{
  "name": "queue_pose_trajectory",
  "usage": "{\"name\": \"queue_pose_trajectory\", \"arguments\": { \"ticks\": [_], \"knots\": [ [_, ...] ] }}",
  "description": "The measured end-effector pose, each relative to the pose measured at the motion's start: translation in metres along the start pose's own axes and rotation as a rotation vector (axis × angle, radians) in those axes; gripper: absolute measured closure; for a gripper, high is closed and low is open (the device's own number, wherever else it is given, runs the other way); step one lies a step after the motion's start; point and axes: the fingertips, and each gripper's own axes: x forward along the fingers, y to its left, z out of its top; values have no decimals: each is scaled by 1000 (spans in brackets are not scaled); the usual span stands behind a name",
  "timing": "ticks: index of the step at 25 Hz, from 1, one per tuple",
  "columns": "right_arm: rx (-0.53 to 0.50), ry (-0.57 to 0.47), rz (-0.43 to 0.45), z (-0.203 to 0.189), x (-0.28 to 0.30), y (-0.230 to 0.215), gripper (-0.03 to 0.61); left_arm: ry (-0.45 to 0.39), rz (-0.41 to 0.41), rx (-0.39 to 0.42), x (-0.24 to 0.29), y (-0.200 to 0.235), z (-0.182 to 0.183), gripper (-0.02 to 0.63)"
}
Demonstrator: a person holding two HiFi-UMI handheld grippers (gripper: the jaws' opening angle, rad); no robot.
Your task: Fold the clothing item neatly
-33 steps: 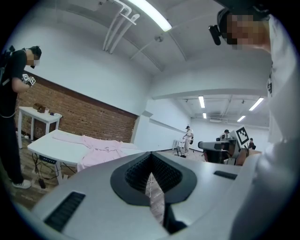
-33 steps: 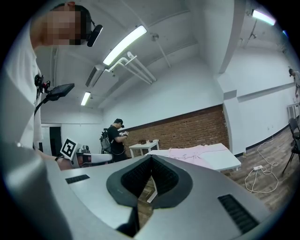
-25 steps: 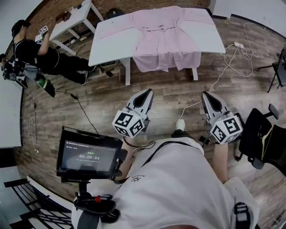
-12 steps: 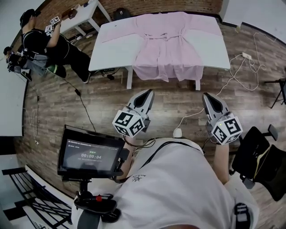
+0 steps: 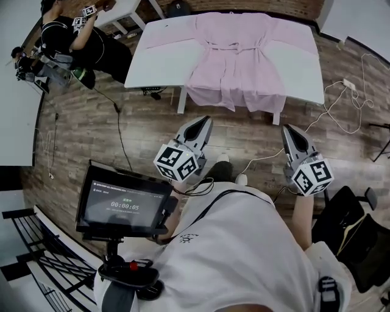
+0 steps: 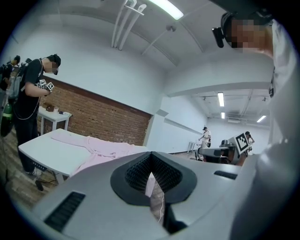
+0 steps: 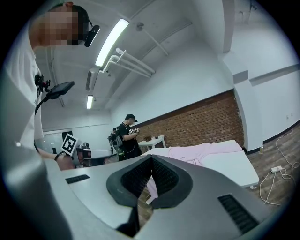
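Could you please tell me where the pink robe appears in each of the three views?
Head view: the pink robe is at top centre, spread on the white table, with its hem hanging over the near edge.
Left gripper view: the robe is left of centre, lying on the table.
Right gripper view: the robe is right of centre, on the table.
Shared landmark: the brick wall behind the table.

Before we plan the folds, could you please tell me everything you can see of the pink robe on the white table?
The pink robe looks like soft, pale cloth. It lies unfolded and flat on the white table, collar toward the far edge, both long sleeves spread sideways, a belt tied at the waist. Its lower part hangs over the table's near edge. Only the table touches it.
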Motion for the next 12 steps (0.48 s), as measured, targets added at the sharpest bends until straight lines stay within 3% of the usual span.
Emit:
{"name": "queue_pose_trajectory", "arguments": {
  "ticks": [6,12],
  "knots": [
    [-14,-16,-3,-1,5,5,577,-11,-9,12,-1,6,-3,612],
    [-33,20,-23,13,64,-15,577,-5,-41,6,45,61,15,612]
  ]
}}
